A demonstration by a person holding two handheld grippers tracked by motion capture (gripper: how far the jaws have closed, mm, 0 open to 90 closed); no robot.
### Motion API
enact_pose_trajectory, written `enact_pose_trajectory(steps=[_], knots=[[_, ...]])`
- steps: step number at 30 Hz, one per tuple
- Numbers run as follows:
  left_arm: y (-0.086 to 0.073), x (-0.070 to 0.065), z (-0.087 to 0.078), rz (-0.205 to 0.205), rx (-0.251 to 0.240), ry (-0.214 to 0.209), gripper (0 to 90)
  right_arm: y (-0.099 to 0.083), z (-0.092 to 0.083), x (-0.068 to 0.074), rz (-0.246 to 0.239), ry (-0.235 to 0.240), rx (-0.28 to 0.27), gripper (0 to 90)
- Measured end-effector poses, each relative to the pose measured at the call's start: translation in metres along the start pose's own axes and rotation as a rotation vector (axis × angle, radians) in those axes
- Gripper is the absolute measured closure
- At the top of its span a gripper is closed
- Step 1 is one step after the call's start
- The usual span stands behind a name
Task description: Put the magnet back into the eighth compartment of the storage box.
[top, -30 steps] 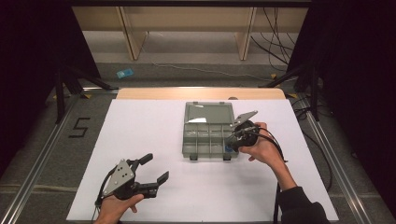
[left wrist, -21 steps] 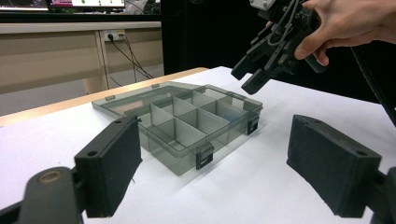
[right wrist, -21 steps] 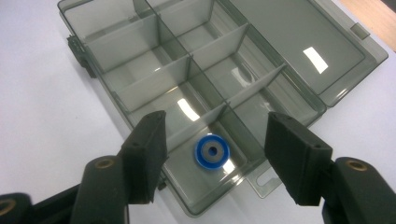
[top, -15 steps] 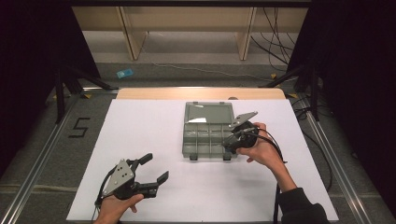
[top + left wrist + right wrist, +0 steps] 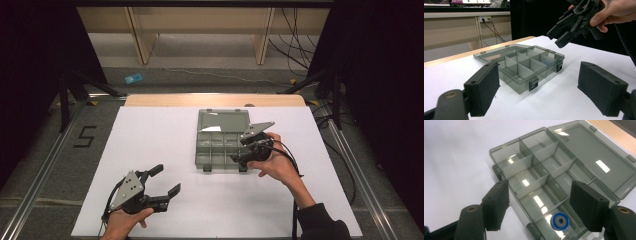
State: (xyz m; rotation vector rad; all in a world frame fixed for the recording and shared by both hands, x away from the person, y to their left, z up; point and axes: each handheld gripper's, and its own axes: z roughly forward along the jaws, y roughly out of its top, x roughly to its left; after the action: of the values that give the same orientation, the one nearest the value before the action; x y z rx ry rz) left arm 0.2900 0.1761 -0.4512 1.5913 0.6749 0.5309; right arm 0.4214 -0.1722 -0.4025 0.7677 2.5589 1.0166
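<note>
A grey see-through compartment box [image 5: 220,147] lies open in the middle of the white table, its lid [image 5: 222,121] laid flat on the far side. In the right gripper view, a blue ring [image 5: 560,221] rests in a near corner compartment of the box [image 5: 536,170]. My right gripper [image 5: 240,150] hovers open over the box's right front part, with nothing between its jaws [image 5: 540,205]. At the table's front left, my left gripper [image 5: 167,179] is held open and empty, aimed at the box [image 5: 524,67]. The left gripper view also shows the right gripper [image 5: 564,35] above the box.
The white sheet [image 5: 150,140] covers the table up to a wooden strip [image 5: 210,100] at the far edge. Metal rails [image 5: 45,175] run along both sides. Cables [image 5: 300,45] and a small blue item [image 5: 133,78] lie on the floor beyond.
</note>
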Motion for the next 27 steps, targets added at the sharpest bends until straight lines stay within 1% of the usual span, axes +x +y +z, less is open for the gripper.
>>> enact_pose_trajectory(steps=[1,2,3,4,7,8,9,10,11,12,13,14,15,16,17,18,19,20,22,23,25,27], knots=[[0.0,0.0,0.0,0.003,0.0,-0.001,17.2,0.0,-0.001,0.0,-0.011,0.006,0.009,32.3],[0.0,0.0,0.0,0.001,0.0,-0.001,17.1,0.0,-0.001,0.002,0.0,0.01,0.008,32.3],[0.0,0.0,0.0,-0.004,-0.001,0.0,17.2,-0.001,0.0,0.003,0.006,0.004,-0.004,32.3],[0.0,0.0,0.0,-0.003,0.0,0.0,17.2,-0.001,0.0,0.003,-0.006,0.005,-0.014,32.1],[0.0,0.0,0.0,-0.004,-0.001,0.0,17.2,-0.001,-0.002,0.004,-0.001,0.001,-0.024,31.3],[0.0,0.0,0.0,-0.004,-0.001,0.0,17.2,0.0,-0.004,0.004,0.013,0.013,-0.019,31.2],[0.0,0.0,0.0,-0.004,-0.001,0.0,17.2,0.0,-0.003,0.004,-0.002,0.023,-0.028,31.1],[0.0,0.0,0.0,-0.003,-0.001,0.0,17.1,0.0,-0.005,0.005,0.017,0.027,-0.023,30.9],[0.0,0.0,0.0,-0.004,-0.001,0.0,17.2,0.0,-0.005,0.005,0.018,0.022,-0.026,30.8],[0.0,0.0,0.0,-0.004,-0.001,0.0,17.2,0.0,-0.006,0.007,0.022,0.029,-0.034,30.7],[0.0,0.0,0.0,-0.004,-0.001,0.0,17.2,0.0,-0.004,0.007,0.018,0.027,-0.057,30.6],[0.0,0.0,0.0,-0.004,-0.001,0.0,17.2,0.0,-0.006,0.007,0.018,0.035,-0.045,30.3],[0.0,0.0,0.0,-0.004,-0.001,0.0,17.2,0.0,-0.006,0.008,0.023,0.039,-0.049,30.3],[0.0,0.0,0.0,-0.003,-0.001,0.0,17.2,0.001,-0.006,0.009,0.019,0.042,-0.065,30.1],[0.0,0.0,0.0,-0.003,-0.001,0.0,17.2,0.0,-0.006,0.011,0.033,0.029,-0.077,30.0],[0.0,0.0,0.0,-0.003,0.0,0.0,17.2,0.0,-0.006,0.011,0.031,0.04,-0.085,29.6],[0.0,0.0,0.0,-0.003,-0.001,0.0,17.2,0.0,-0.007,0.012,0.036,0.047,-0.08,29.5],[0.0,0.0,0.0,-0.002,-0.001,0.0,17.2,0.0,-0.007,0.012,0.033,0.056,-0.089,29.5],[0.0,0.0,0.0,-0.003,-0.002,0.0,17.2,-0.001,-0.007,0.015,0.037,0.05,-0.09,28.8],[0.0,0.0,0.0,-0.004,-0.002,0.0,17.2,-0.002,-0.006,0.015,0.033,0.054,-0.096,28.8],[0.0,0.0,0.0,-0.003,-0.001,0.0,17.2,-0.002,-0.006,0.017,0.04,0.058,-0.097,28.5],[0.0,0.0,0.0,-0.003,-0.001,0.0,17.2,-0.002,-0.006,0.018,0.038,0.061,-0.118,28.3]])
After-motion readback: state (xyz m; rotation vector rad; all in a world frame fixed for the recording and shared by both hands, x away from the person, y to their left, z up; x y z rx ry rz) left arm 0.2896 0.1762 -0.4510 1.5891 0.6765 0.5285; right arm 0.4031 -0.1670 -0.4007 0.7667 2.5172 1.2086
